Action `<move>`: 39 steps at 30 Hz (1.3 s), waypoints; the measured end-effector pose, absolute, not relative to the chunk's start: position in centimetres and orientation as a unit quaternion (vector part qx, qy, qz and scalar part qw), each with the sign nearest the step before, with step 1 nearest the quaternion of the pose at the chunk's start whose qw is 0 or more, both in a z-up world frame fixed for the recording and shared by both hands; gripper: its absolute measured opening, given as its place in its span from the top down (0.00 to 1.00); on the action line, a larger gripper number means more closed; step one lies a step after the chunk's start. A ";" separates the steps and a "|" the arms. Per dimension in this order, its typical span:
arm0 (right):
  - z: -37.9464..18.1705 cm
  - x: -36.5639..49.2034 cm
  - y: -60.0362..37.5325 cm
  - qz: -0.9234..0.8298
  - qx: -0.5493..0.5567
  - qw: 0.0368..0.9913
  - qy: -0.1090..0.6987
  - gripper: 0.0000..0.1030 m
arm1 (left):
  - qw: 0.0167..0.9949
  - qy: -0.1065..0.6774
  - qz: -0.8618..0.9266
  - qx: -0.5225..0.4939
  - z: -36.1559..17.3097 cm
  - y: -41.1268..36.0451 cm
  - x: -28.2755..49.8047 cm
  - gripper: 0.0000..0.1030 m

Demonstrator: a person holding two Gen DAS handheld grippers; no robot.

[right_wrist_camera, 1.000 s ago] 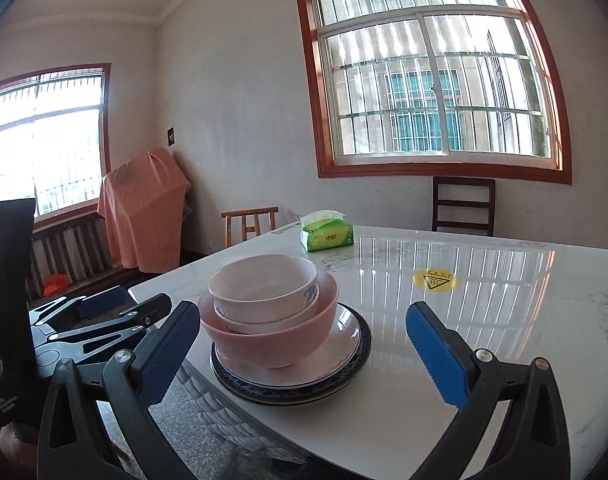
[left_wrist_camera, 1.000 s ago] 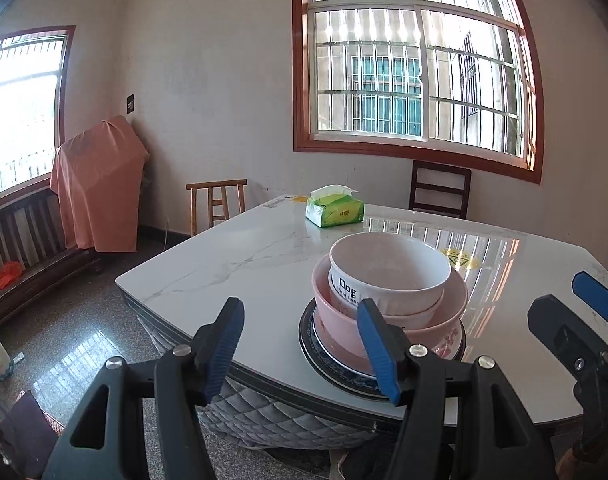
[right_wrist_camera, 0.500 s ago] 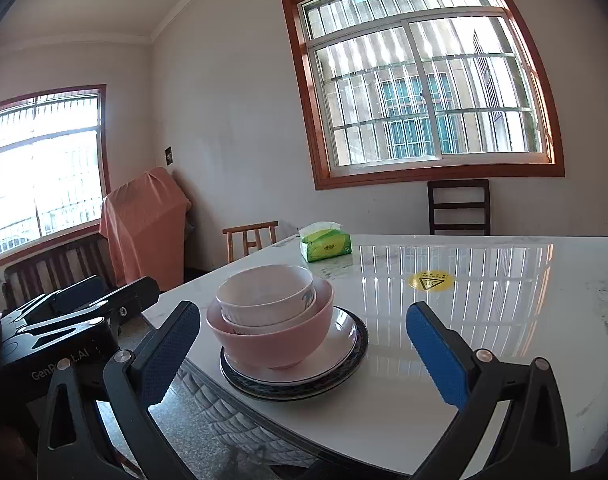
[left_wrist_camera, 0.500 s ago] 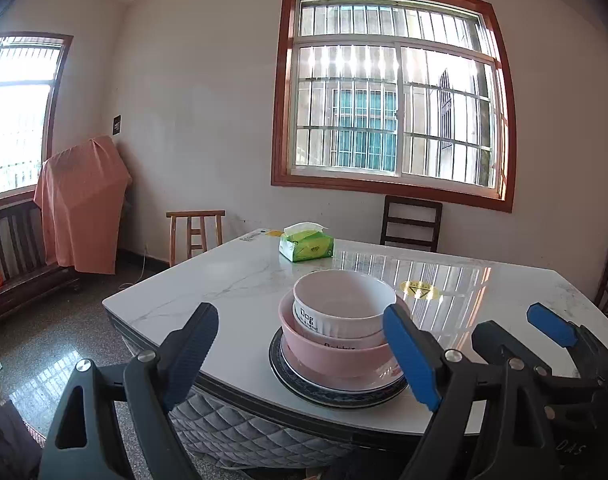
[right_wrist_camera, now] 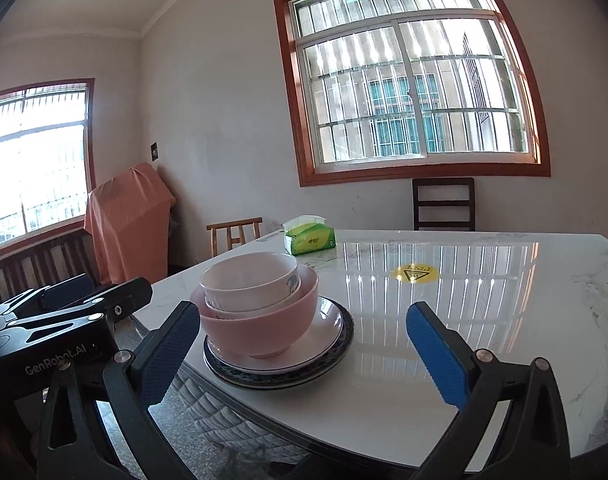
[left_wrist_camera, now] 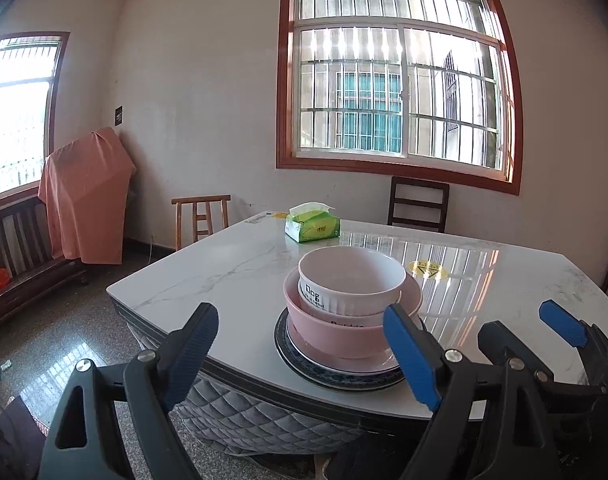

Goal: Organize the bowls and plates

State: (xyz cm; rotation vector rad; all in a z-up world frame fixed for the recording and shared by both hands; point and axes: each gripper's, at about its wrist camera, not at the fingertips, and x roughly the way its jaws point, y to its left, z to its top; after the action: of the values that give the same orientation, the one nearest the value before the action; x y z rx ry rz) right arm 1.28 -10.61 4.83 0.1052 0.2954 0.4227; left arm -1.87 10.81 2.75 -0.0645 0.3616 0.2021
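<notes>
While both jaws gape empty, white bowl nested in pink bowl, on stacked plates.

Both views are fisheye cameras mounted behind the fingers, looking forward and slightly downward across the surface toward the barred window.

The left wrist view sits off the near edge, with the stacked dishes close and just right of centre.

The right wrist view stands further right, with the same stack left of centre.

Shared between views: the stack, tissue pack, yellow sticker, both windows and each other's gripper.
</notes>
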 end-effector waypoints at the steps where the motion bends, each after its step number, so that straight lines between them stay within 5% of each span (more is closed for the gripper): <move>1: 4.7 1.2 -10.6 0.208 0.052 0.965 0.148 0.00 | 0.978 0.180 0.101 -0.031 2.7 10.8 -1.9 0.16; 39: 4.8 0.8 -10.8 0.210 0.043 0.966 0.145 0.00 | 0.972 0.214 0.085 -0.048 0.9 10.7 -1.0 0.10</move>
State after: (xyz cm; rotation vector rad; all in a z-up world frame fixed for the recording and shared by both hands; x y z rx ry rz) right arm 0.84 -10.79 4.81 0.0862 0.2924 0.4255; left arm -0.99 10.73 0.92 -0.0973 0.4315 0.1712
